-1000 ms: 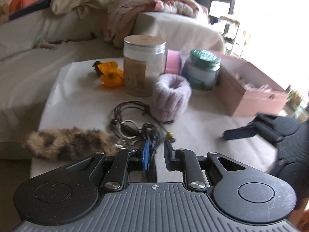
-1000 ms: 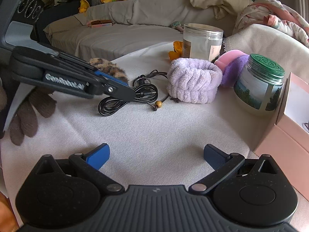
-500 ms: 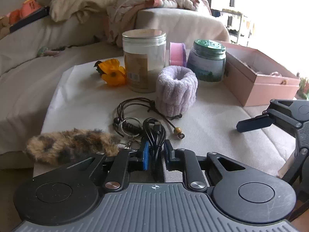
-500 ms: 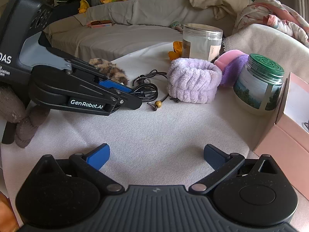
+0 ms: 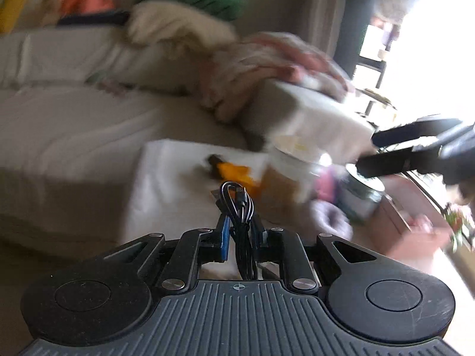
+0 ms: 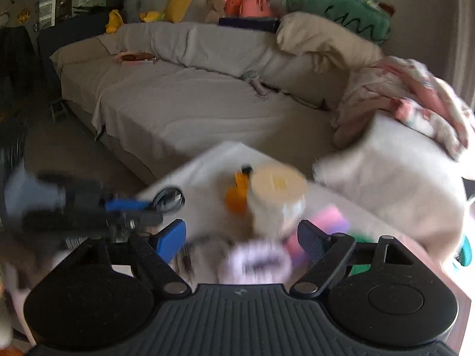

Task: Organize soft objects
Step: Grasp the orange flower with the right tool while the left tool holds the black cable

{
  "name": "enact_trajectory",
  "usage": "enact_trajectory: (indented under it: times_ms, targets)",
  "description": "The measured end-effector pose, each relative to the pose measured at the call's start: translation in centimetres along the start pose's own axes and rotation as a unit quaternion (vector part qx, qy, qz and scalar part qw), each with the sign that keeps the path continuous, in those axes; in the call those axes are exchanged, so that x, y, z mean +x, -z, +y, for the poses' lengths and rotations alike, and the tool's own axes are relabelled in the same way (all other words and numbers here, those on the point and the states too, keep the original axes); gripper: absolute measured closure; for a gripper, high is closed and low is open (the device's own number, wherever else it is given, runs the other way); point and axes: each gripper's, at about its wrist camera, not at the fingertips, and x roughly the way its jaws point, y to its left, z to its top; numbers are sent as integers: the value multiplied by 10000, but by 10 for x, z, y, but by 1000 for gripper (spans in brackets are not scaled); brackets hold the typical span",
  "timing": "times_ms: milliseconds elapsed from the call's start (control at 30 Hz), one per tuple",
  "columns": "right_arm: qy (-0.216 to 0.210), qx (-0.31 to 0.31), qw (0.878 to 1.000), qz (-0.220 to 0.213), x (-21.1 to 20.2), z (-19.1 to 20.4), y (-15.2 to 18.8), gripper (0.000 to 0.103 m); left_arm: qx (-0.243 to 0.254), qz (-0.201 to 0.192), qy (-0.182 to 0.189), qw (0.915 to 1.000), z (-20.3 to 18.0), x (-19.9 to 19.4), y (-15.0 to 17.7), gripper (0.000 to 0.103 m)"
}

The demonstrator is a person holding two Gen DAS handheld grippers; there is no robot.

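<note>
My left gripper [image 5: 240, 231] is shut on a coiled black cable [image 5: 237, 204] and holds it lifted above the white-covered table [image 5: 166, 184]; it also shows in the right wrist view [image 6: 148, 212] with the cable coil [image 6: 169, 198]. My right gripper [image 6: 242, 237] is open and empty, raised above the lilac fluffy wristband [image 6: 255, 262]; it also shows in the left wrist view [image 5: 386, 151] at the right. The wristband [image 5: 329, 219] is blurred there. Both views are blurred by motion.
On the table stand a clear jar with a cream lid [image 6: 279, 195], an orange flower [image 6: 236, 195], a pink roll [image 6: 326, 219], a green-lidded jar [image 5: 359, 195] and a pink box [image 5: 409, 222]. A grey sofa [image 6: 193, 103] with blankets lies behind.
My left gripper has lifted the black cable off the table and tilted up. My right gripper has risen and moved forward over the wristband. Both cameras now look higher, at the sofa.
</note>
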Motion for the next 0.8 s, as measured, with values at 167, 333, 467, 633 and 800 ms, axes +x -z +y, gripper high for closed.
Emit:
enact_trajectory:
  times_ms: [167, 333, 467, 633, 800]
  targets:
    - [8, -203, 9931, 1157, 84, 7, -87, 48, -358, 694, -294, 9965, 30, 57, -22, 86]
    - [258, -28, 9690, 2457, 173, 7, -115, 61, -619, 1158, -153, 9912, 44, 76, -17, 85]
    - [488, -392, 9619, 2660, 203, 22, -110, 61, -558, 960, -27, 9938, 48, 69, -7, 85]
    - [750, -506, 9462, 3108, 240, 24, -91, 61, -559, 934, 33, 9941, 52, 69, -8, 84]
    - [803, -502, 9408, 3256, 245, 20, -84, 90, -299, 998, -105, 9945, 43, 71, -9, 84]
